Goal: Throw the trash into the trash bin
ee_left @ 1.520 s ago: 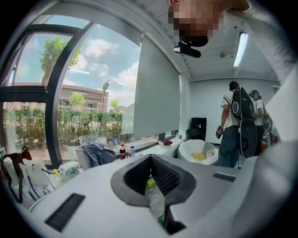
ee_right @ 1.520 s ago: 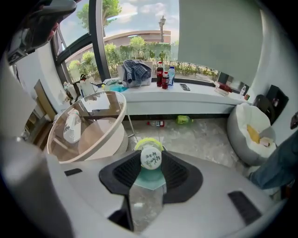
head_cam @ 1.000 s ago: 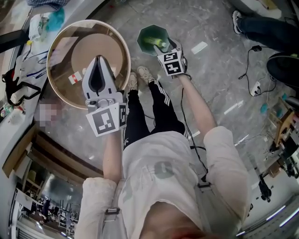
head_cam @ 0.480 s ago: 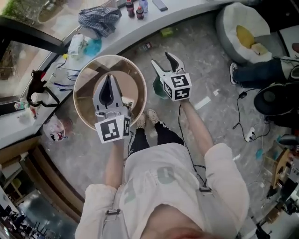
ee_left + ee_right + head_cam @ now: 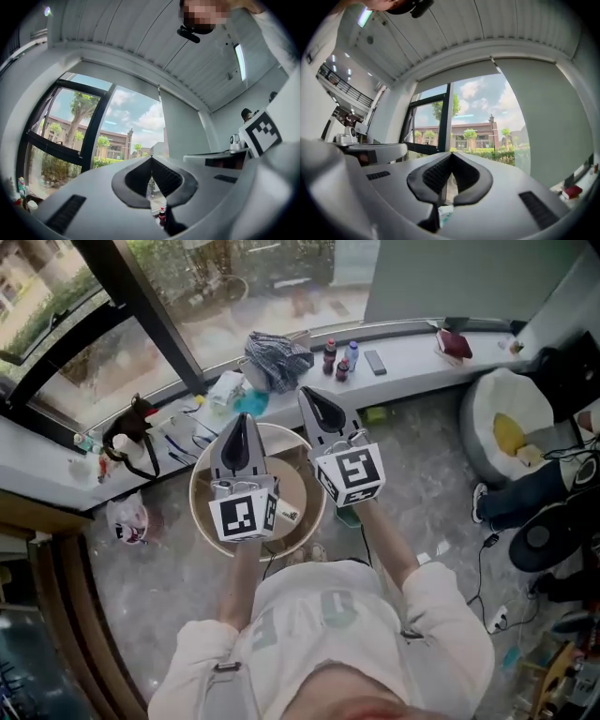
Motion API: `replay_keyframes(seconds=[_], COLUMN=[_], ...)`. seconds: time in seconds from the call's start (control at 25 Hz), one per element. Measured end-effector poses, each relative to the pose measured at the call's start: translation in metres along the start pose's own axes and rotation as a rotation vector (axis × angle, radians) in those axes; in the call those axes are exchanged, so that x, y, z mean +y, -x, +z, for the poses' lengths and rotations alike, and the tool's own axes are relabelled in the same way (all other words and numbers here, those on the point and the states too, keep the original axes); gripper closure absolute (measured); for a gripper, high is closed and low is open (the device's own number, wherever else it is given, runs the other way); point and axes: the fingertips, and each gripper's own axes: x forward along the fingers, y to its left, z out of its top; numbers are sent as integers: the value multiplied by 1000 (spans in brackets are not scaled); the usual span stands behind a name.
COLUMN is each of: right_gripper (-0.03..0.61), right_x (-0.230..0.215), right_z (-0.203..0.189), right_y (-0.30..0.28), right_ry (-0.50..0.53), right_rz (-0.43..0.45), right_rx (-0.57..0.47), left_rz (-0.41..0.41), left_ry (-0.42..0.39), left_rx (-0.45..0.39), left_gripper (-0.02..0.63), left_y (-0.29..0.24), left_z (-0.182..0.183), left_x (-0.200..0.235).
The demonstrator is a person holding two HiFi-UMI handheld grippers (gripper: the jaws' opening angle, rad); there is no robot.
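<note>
I hold both grippers up side by side, pointing toward the window. In the head view my left gripper (image 5: 240, 418) is shut, with nothing between its pads. My right gripper (image 5: 307, 393) is also shut and empty. The left gripper view shows the left gripper (image 5: 151, 159) with its black pads meeting against sky and buildings. The right gripper view shows the same of the right gripper (image 5: 451, 154). Of the green trash bin (image 5: 349, 516) only a sliver shows on the floor below the right gripper's marker cube. What lies inside it is hidden.
A round glass table (image 5: 195, 493) stands below both grippers. The windowsill beyond carries bottles (image 5: 330, 354), a checked cloth (image 5: 277, 357), a phone (image 5: 374, 362) and a black bag (image 5: 136, 432). A white beanbag (image 5: 506, 427) and a seated person's leg (image 5: 525, 502) are at the right.
Both grippers rose from near the floor. The right one lifted away from the green bin and its jaws went from open to shut. The view tilted up to the window.
</note>
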Motion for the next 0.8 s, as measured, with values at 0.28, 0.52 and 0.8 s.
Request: replay_keyframes(seconds=[0.28, 0.52, 0.8], right_gripper=[563, 563, 563], right_x=[66, 87, 91], right_z=[52, 55, 50], right_y=[-13, -17, -10], right_ry=[123, 101, 79], right_rz=[123, 173, 184], right_rx=[-123, -135, -123], left_rz=[85, 109, 105], left_ry=[-11, 29, 29], left_rx=[-86, -89, -79], left_gripper=[601, 602, 603], left_y=[16, 24, 30], left_z=[41, 48, 45], left_x=[42, 53, 51])
